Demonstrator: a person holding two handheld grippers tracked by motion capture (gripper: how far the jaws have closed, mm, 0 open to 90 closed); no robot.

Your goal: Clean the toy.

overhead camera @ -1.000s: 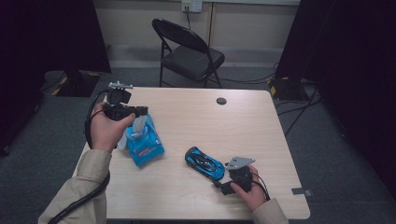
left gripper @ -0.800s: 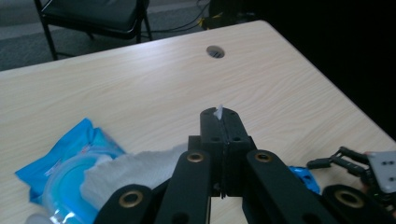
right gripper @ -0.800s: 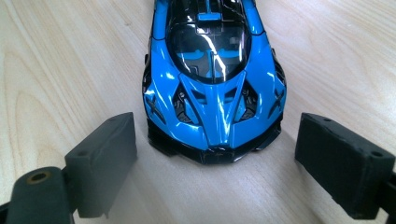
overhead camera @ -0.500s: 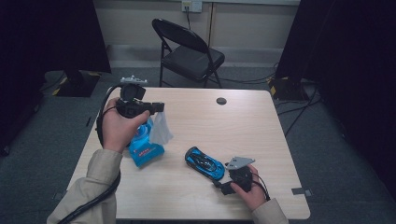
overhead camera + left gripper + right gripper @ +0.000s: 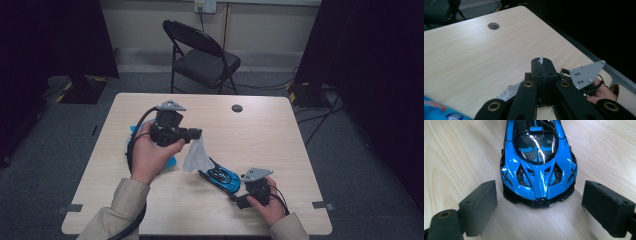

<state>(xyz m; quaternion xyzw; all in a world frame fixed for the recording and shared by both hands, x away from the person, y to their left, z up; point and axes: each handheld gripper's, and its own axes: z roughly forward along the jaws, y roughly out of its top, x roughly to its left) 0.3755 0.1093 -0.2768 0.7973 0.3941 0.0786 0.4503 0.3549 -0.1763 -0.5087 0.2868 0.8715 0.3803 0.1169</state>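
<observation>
Seen from above, left to right across the pale wooden bench (image 5: 280,150). At about 9 o'clock from the bench's middle, a blue packet (image 5: 170,161) lying flat, mostly hidden behind the left hand (image 5: 150,157). Above that hand, raised off the bench, the left tool (image 5: 196,134), pointing toward 3 o'clock, jaws pressed together on the top corner of a white tissue (image 5: 196,157). Tissue hanging down from the jaws, its lower edge just beside the toy car. In the left gripper view, the same tool (image 5: 543,65) clamped tight, a sliver of tissue (image 5: 540,60) sticking out past the tips and more of it (image 5: 509,92) drooping below.

Around 5 o'clock from the middle, a blue toy car (image 5: 222,177) with black trim, resting on the bench, lying from 10 to 4 o'clock. Right beside its 4 o'clock end, the right tool (image 5: 236,192) held low in the right hand (image 5: 270,205). In the right gripper view, that tool (image 5: 549,207) spread wide, one pad (image 5: 477,206) on either side of the car's (image 5: 538,162) near end, neither touching it.

Near the far edge, at 12 o'clock, a small round hole (image 5: 237,108) in the bench. Beyond it on the floor, a black folding chair (image 5: 200,57).
</observation>
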